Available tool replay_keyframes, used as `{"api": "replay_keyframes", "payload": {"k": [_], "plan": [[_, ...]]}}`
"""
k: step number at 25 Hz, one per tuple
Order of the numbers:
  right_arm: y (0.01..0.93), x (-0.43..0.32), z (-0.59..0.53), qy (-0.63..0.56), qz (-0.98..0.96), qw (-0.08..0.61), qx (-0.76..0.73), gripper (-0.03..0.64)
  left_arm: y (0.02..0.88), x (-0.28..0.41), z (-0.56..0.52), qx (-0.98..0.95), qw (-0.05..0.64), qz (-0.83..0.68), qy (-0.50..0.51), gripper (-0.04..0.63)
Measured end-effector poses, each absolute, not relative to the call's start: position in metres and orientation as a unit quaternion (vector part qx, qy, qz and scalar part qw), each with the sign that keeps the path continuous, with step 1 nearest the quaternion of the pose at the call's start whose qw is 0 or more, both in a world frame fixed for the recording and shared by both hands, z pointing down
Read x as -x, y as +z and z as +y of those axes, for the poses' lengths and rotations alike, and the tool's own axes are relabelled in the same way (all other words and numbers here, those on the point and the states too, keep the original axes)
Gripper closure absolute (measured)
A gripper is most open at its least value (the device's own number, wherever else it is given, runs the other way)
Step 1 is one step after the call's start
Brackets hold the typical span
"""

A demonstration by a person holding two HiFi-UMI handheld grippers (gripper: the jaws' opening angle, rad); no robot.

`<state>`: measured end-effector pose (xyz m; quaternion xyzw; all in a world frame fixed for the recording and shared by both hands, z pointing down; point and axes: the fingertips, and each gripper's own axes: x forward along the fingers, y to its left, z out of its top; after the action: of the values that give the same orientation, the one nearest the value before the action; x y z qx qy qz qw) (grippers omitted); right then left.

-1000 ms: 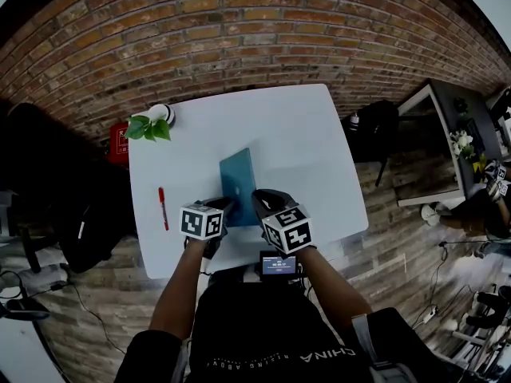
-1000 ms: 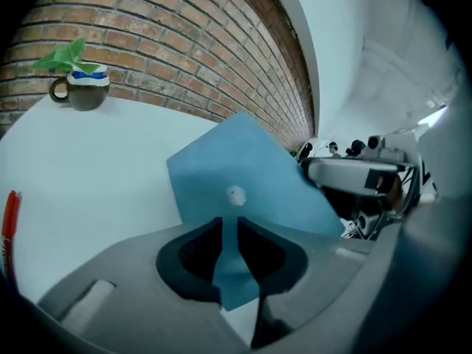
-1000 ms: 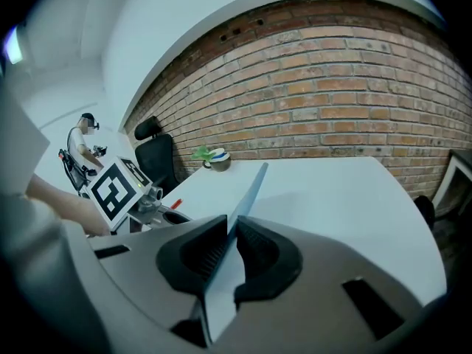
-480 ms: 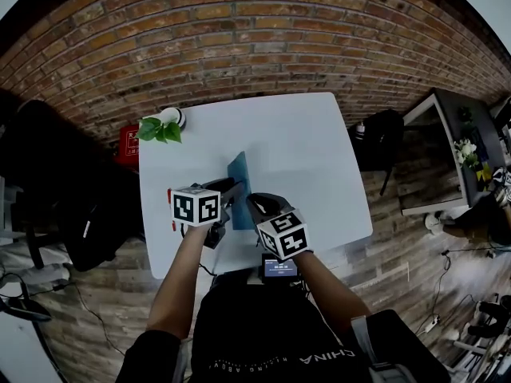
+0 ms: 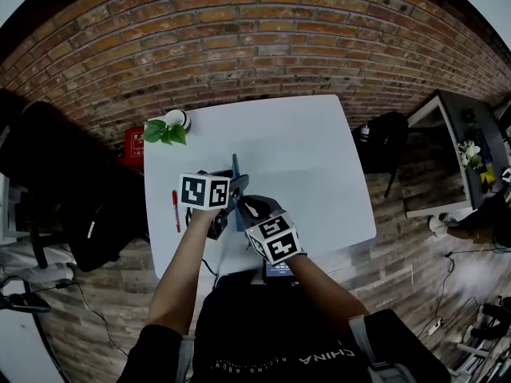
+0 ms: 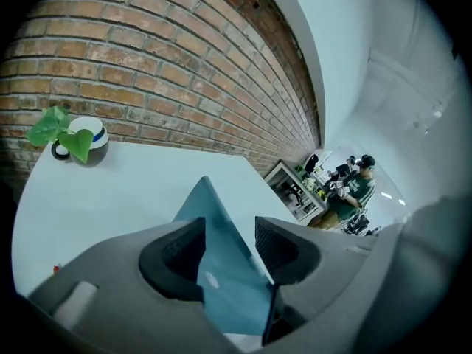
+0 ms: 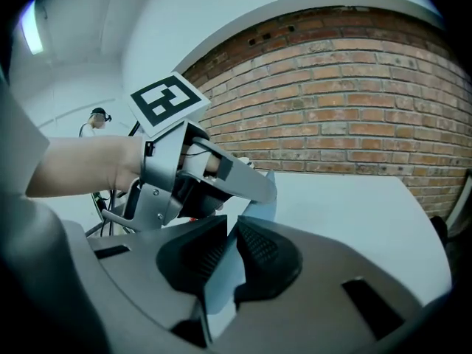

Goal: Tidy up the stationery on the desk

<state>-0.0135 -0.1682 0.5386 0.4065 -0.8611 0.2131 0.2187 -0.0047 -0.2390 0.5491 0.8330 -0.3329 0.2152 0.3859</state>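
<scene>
A teal notebook [image 5: 237, 171] stands on its edge above the white desk [image 5: 303, 150], near the front. My right gripper [image 5: 243, 207] is shut on its lower edge; in the right gripper view the pads pinch the cover [image 7: 218, 286]. My left gripper [image 5: 234, 191] is open, its jaws set wide on both sides of the notebook [image 6: 221, 271], which leans against the left pad. A red pen [image 5: 176, 211] lies on the desk's left side, left of both grippers.
A small potted plant [image 5: 166, 130] in a white cup sits at the desk's far left corner, against the brick wall. A black chair [image 5: 56, 182] stands left of the desk, a dark bag [image 5: 382, 134] and a side table [image 5: 447, 134] to the right.
The notebook has gone from lying flat to standing on edge. Both grippers rose and closed in towards each other, the left moving slightly right.
</scene>
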Motion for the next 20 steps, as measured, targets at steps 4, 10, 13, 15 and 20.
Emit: {"api": "replay_keyframes", "payload": {"k": [4, 10, 13, 15, 20], "plan": [[0.537, 0.023, -0.167, 0.205, -0.866, 0.222, -0.398, 0.568, 0.562, 0.009, -0.235, -0.819, 0.393, -0.333, 0.251, 0.399], [0.536, 0.03, -0.168, 0.206, -0.874, 0.216, -0.384, 0.566, 0.564, 0.012, -0.234, -0.805, 0.433, -0.33, 0.234, 0.443], [0.535, 0.034, -0.168, 0.209, -0.877, 0.214, -0.376, 0.565, 0.563, 0.014, -0.235, -0.8, 0.447, -0.335, 0.219, 0.466], [0.535, 0.036, -0.169, 0.207, -0.88, 0.213, -0.372, 0.565, 0.563, 0.015, -0.235, -0.796, 0.457, -0.339, 0.205, 0.479], [0.536, 0.038, -0.17, 0.209, -0.885, 0.194, -0.367, 0.583, 0.565, 0.023, -0.238, -0.789, 0.468, -0.353, 0.184, 0.51]]}}
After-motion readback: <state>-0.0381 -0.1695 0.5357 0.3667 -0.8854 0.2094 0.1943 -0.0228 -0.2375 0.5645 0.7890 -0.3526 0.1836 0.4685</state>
